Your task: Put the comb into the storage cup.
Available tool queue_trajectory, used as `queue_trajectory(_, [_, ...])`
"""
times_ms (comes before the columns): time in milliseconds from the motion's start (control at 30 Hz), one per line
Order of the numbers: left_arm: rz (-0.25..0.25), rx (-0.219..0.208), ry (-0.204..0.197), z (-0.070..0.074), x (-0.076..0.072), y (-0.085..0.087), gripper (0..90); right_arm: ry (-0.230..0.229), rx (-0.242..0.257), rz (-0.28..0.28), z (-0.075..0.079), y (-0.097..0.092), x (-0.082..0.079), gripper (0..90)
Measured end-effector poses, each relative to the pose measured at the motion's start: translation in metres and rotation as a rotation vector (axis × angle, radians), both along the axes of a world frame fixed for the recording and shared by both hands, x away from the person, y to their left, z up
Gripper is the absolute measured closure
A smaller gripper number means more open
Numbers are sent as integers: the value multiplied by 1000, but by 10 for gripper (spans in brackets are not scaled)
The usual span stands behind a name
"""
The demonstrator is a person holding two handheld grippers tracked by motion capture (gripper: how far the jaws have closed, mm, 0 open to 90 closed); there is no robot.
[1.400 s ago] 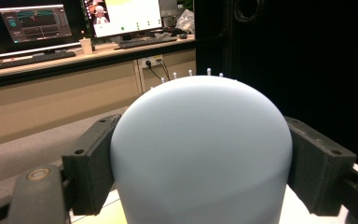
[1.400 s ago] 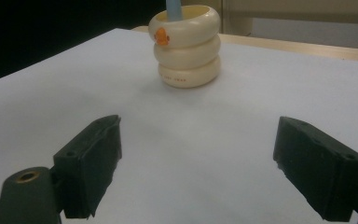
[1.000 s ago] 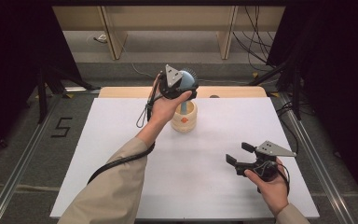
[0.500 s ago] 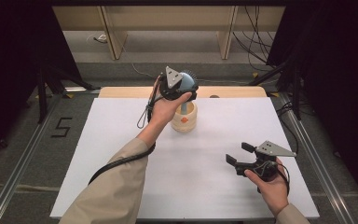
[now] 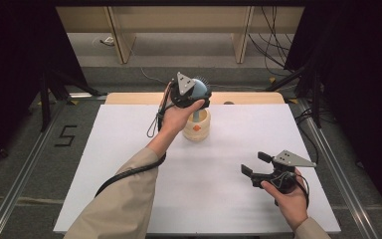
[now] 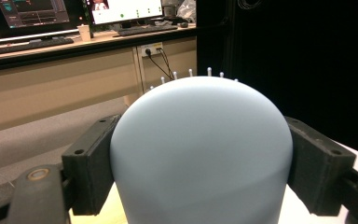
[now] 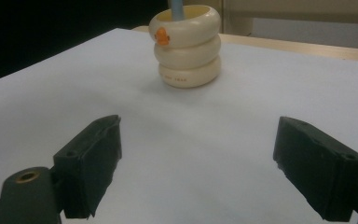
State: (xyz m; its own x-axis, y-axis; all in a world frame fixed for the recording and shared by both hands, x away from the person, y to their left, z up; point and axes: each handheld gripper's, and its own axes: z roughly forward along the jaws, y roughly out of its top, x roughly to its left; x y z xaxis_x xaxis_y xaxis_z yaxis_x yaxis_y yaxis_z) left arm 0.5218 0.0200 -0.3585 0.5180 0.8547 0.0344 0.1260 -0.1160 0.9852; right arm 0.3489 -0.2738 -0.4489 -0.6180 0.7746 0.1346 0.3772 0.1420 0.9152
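Note:
A pale blue brush (image 5: pixel 201 88) with white-tipped bristles stands head up, its handle (image 7: pixel 176 8) down inside a cream ringed holder (image 5: pixel 197 128) that bears an orange duck beak. My left gripper (image 5: pixel 195 97) is shut on the brush head at the back middle of the table. In the left gripper view the rounded blue head (image 6: pixel 200 140) sits pressed between both black pads (image 6: pixel 91 163). My right gripper (image 5: pixel 255 163) rests low over the front right of the table, open, with nothing between its jaws. Its own view has the holder (image 7: pixel 186 46) ahead of that gripper (image 7: pixel 198 163).
The white tabletop (image 5: pixel 129 149) has a wooden strip (image 5: pixel 248 97) along its far edge. Metal rails (image 5: pixel 25 164) run down both sides, with a "5" marked on the floor (image 5: pixel 65 135). Shelf legs and cables stand behind the table. A desk with monitors (image 6: pixel 32 11) lies beyond the brush.

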Motion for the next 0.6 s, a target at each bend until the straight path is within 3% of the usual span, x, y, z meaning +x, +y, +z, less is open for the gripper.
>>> queue_trajectory(600, [2,1,13,-6,2,-2,193,1,-1,2,0,0,0,162])
